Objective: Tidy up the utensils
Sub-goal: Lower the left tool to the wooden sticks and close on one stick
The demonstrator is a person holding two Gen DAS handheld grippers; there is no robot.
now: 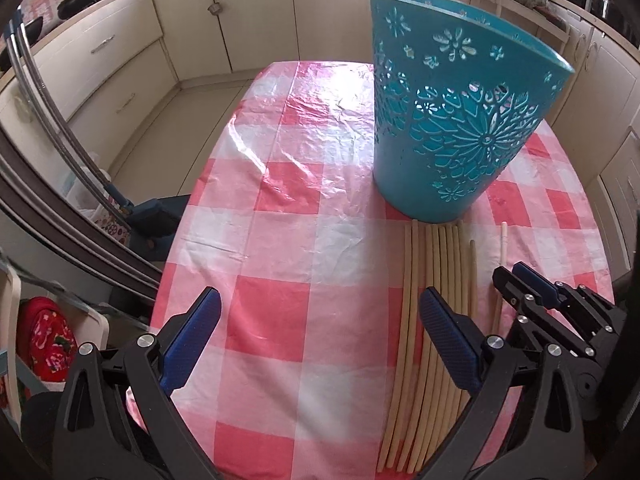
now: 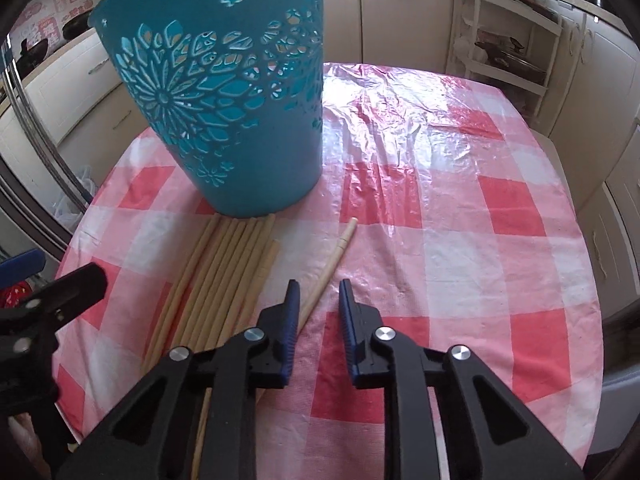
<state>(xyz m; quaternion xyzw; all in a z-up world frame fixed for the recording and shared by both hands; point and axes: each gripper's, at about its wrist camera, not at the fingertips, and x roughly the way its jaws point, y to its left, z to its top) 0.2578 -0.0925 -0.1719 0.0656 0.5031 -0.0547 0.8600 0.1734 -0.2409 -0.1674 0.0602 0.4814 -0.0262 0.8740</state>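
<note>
A tall teal cut-out basket point(image 1: 452, 128) point(image 2: 224, 100) stands on the red-and-white checked tablecloth point(image 1: 300, 168). In front of it lies a bundle of several pale wooden chopsticks point(image 1: 436, 264) point(image 2: 224, 272), side by side. One single chopstick point(image 2: 340, 248) point(image 1: 503, 244) lies apart on the bundle's right. My right gripper point(image 2: 320, 286) hangs low over that chopstick, jaws narrow with a gap; the stick slants between the tips and under the left finger, and the pads do not press it. My left gripper point(image 1: 320, 294) stands wide open with nothing between its fingers, its right finger over the bundle.
Cream kitchen cabinets point(image 1: 120, 60) ring the table, with black pans point(image 1: 78, 0) on the far-left counter. A white shelf rack point(image 2: 508, 40) stands at the back right. Metal rails point(image 1: 48, 112) and a red flowered bag point(image 1: 48, 340) sit off the table's left edge.
</note>
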